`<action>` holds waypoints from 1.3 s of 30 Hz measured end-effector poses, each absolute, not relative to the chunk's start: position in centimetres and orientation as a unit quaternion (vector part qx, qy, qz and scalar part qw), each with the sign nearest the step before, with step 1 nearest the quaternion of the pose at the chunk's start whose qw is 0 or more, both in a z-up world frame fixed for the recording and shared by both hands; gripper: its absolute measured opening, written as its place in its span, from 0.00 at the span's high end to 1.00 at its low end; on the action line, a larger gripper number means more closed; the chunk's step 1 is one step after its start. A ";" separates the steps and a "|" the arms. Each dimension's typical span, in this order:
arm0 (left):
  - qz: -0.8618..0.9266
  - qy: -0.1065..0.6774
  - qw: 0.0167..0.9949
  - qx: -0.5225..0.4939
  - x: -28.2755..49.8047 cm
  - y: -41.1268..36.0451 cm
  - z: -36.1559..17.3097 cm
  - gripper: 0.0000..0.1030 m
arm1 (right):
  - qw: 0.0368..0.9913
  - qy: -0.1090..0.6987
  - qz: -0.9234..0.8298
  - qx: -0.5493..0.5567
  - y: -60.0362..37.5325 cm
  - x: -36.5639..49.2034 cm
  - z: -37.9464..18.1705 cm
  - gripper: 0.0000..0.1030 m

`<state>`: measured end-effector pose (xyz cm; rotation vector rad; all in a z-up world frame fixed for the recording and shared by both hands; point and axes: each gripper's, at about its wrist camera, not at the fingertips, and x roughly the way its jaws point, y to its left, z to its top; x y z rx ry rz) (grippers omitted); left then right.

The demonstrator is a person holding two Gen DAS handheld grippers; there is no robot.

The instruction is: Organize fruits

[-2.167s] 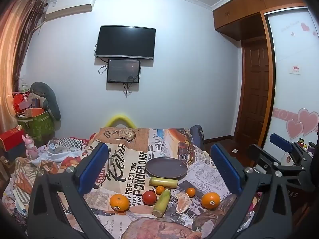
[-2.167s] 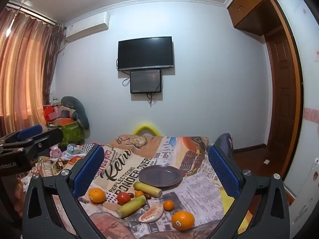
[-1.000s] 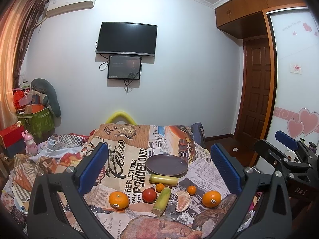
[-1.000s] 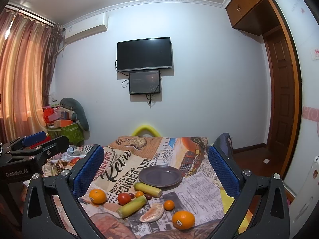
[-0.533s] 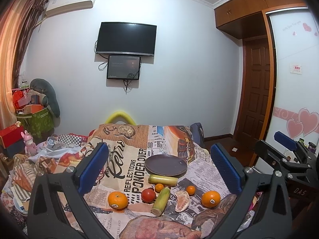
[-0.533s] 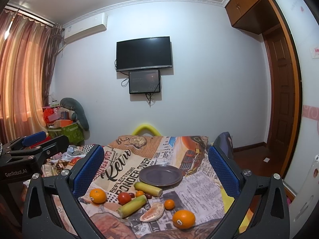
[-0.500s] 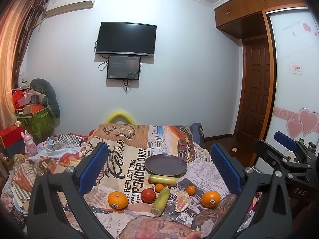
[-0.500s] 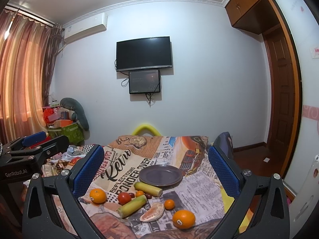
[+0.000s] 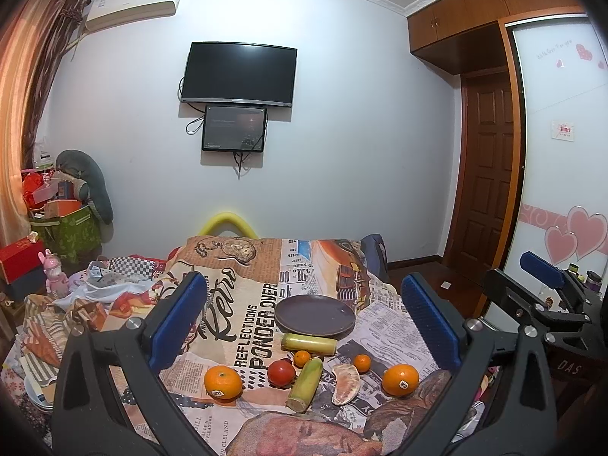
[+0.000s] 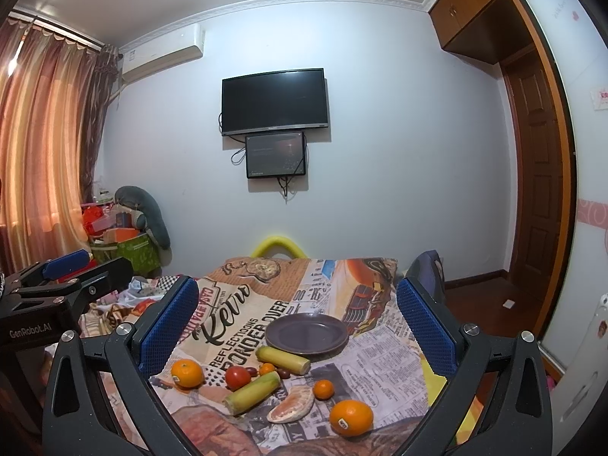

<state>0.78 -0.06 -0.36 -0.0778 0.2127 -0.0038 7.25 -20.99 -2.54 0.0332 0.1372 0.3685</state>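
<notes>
Left tongs (image 9: 304,315) and right tongs (image 10: 296,319) spread wide, empty, above near edge of bench (image 9: 243,266). Purple plate (image 9: 314,314) mid-bench, bare. Oranges (image 9: 223,381), tomato (image 9: 281,372), sugarcane pieces (image 9: 308,343), pomelo segment (image 9: 345,378) loose between plate and near edge.

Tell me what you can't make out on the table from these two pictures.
- Small dark fruits: right wrist view only, too small to identify; in the left wrist view the tomato and the cane pieces hide them.
- Stickers on the big orange: print too small to read.
- Table's near edge: cut off by the bottom of both views and the open left claw and right claw.
</notes>
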 end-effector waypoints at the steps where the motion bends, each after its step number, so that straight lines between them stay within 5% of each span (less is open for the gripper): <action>1: -0.002 0.106 0.994 -0.038 0.8 0.0 -0.4 0.00 | 0.981 0.068 0.183 0.016 -21.0 7.2 -2.5 0.00; 29: 0.009 0.136 0.990 -0.048 3.0 1.6 -1.6 0.02 | 0.976 0.126 0.179 0.019 -21.7 10.0 -4.6 0.00; 35: 0.030 0.188 0.981 -0.045 6.2 4.0 -4.0 0.19 | 0.968 0.193 0.162 0.003 -22.2 12.9 -7.4 0.21; 39: 0.046 0.224 0.973 -0.040 8.3 5.9 -6.3 0.23 | 0.956 0.244 0.162 0.004 -22.8 14.7 -9.5 0.24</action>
